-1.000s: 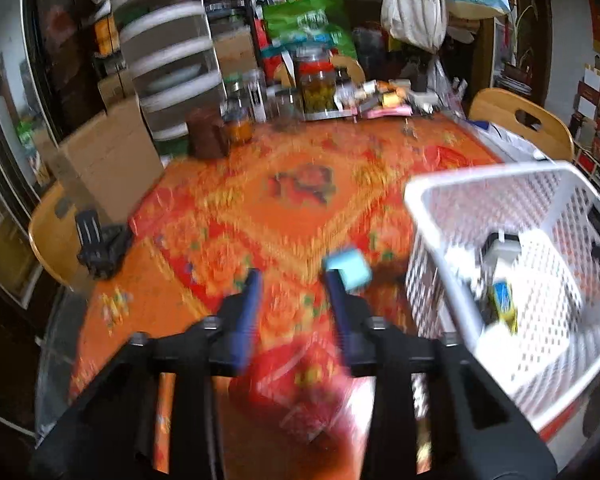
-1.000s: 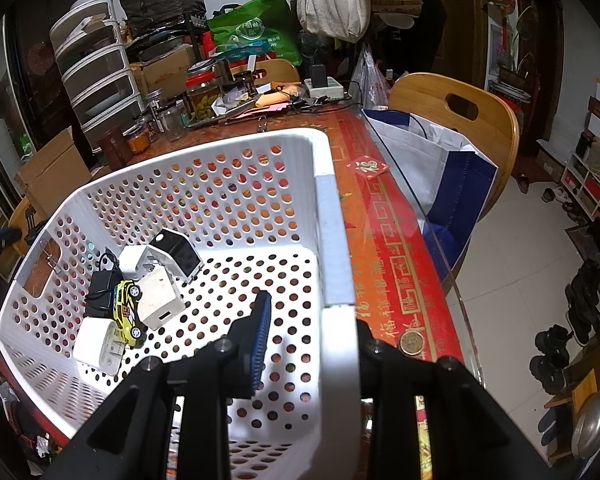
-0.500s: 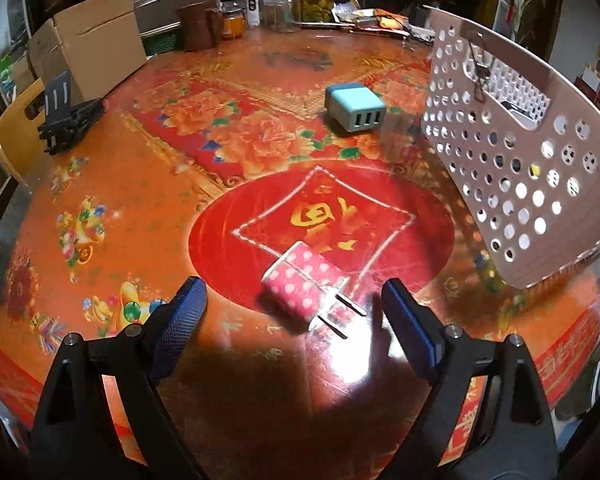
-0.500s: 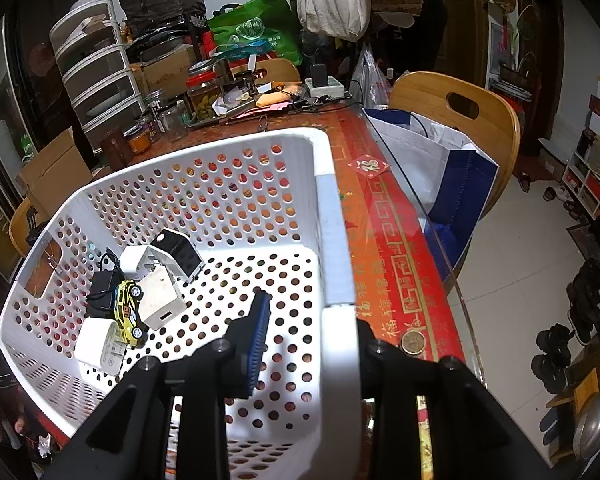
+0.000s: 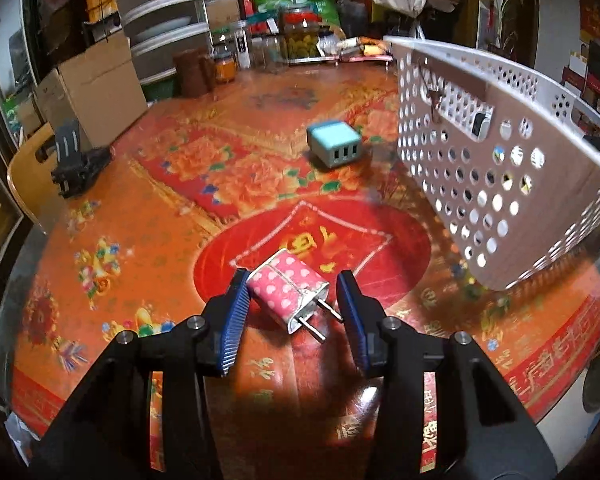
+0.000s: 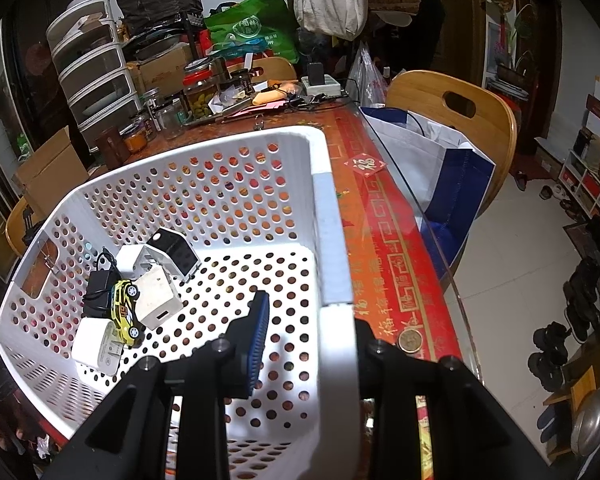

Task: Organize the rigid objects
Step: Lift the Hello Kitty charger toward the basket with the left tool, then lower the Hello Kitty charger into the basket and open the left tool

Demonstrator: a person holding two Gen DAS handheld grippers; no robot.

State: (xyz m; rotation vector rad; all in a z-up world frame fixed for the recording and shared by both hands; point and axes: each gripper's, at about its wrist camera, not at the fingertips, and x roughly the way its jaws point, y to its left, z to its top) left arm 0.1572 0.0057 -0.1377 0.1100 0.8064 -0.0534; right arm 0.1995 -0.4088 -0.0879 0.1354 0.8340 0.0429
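A pink polka-dot plug charger (image 5: 286, 290) lies on the red tablecloth between the fingers of my left gripper (image 5: 294, 308), which is open around it; the left pad looks close to it or touching. A light blue charger block (image 5: 333, 148) lies farther back, near the white perforated basket (image 5: 500, 184). My right gripper (image 6: 306, 336) is shut on the basket's near right rim (image 6: 334, 264), one finger inside and one outside. In the basket lie a yellow toy car (image 6: 125, 310), white chargers (image 6: 156, 294) and black adapters (image 6: 98, 292).
A black clip-like stand (image 5: 76, 160) sits at the table's left edge. Jars and bottles (image 5: 300, 36) and a cardboard box (image 5: 96, 84) stand at the back. A coin (image 6: 410, 340) lies on the table edge by the basket. A wooden chair with a bag (image 6: 456, 148) stands to the right.
My left gripper swung down to the table, moved up to the pink charger and narrowed around it. The right gripper stayed clamped on the basket rim.
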